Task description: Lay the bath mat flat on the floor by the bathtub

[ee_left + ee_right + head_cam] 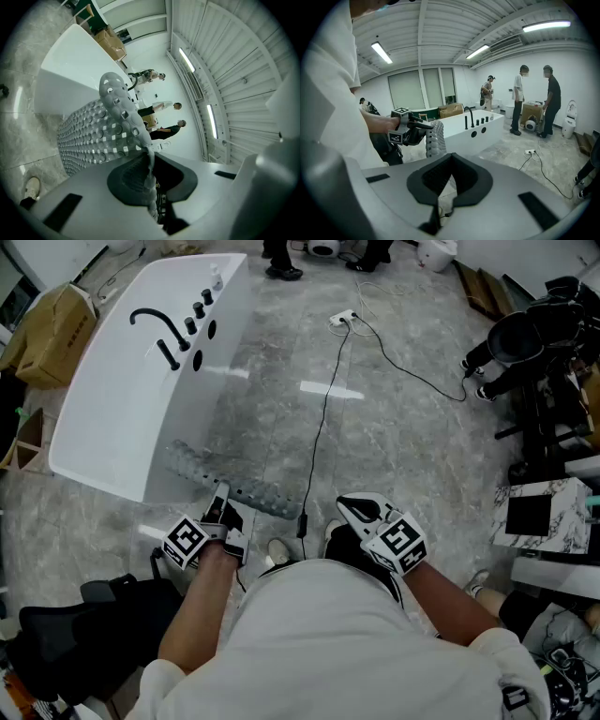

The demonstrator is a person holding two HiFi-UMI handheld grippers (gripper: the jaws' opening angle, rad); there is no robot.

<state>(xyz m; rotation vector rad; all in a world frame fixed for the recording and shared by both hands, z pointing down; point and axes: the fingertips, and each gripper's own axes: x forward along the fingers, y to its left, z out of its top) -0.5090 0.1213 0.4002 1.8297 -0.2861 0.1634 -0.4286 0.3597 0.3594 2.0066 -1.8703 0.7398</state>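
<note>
The grey studded bath mat (234, 488) hangs edge-on above the floor beside the near end of the white bathtub (122, 399). My left gripper (221, 507) is shut on the mat's near edge. In the left gripper view the mat (93, 136) runs away from the jaws (149, 159) toward the tub (70, 61). My right gripper (361, 512) is to the right of the mat, apart from it, shut with nothing in it. From the right gripper (451, 161), the mat (433, 138) droops from the left gripper (410, 131) before the tub (459, 129).
A black cable (323, 418) runs over the grey floor from a power strip (342, 319) toward my feet. A cardboard box (47, 334) lies left of the tub. Black equipment (534, 352) and a marbled box (539, 512) stand at right, a black bag (84, 624) lower left. People (534, 101) stand far off.
</note>
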